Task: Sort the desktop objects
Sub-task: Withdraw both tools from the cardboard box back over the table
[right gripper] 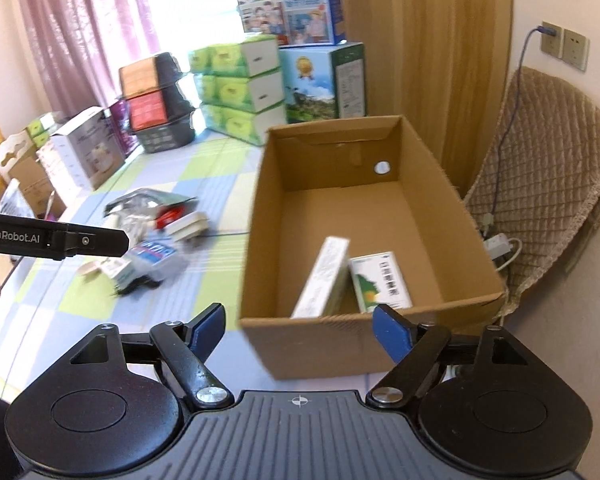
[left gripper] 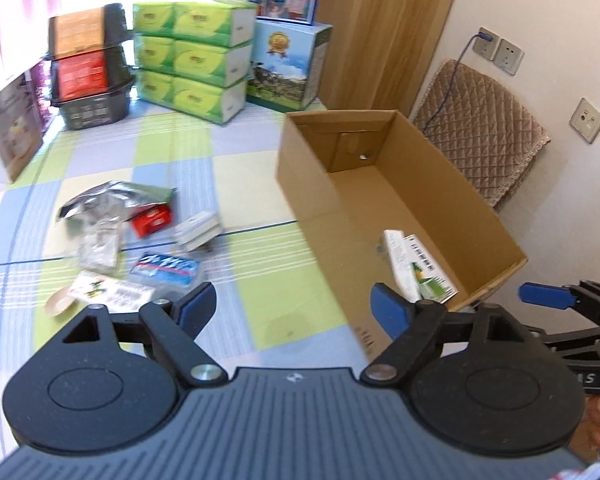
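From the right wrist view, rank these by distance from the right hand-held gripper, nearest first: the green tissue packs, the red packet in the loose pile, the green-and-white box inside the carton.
1. Green-and-white box, in the cardboard carton, just ahead of the right hand-held gripper.
2. Red packet, in the loose pile, ahead to the left.
3. Green tissue packs, stacked at the table's far end.

Both wrist views toward cardboard box (left gripper: 400,184)

A tabletop covered in a checked cloth of pale blue, green and white (left gripper: 236,148) fills the frame's middle. An open brown cardboard box (left gripper: 300,184) stands right of centre. A heap of small packets and foil pouches (left gripper: 132,236) lies at centre left. Stacked green tissue packs (left gripper: 192,60) and a dark plastic basket (left gripper: 96,108) sit along the upper edge.
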